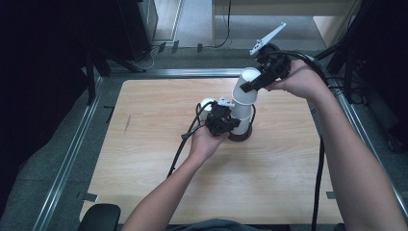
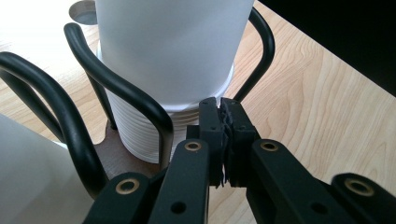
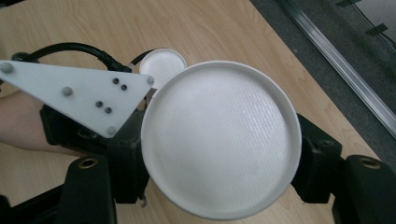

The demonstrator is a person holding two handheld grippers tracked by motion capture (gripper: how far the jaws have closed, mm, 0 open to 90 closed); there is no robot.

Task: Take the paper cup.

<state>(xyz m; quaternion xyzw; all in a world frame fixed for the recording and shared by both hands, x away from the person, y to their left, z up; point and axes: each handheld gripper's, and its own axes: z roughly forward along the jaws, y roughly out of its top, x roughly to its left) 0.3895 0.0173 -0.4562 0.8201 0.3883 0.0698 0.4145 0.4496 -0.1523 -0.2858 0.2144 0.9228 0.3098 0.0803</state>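
High view overhead facing forward, 2 claw views close, sharing cup stack (image 1: 243, 103).

Matt white cup (image 3: 220, 140), probably paper; glossy black wire holder (image 2: 116, 88); wood-grain table (image 1: 159, 159).

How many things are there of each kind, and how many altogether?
Loose cups: 2, the held cup and the table cup
Cup stack: 1
Black wire holder: 1
Grippers: 2, the left gripper shut empty, the right gripper gripping the held cup
Total: 6
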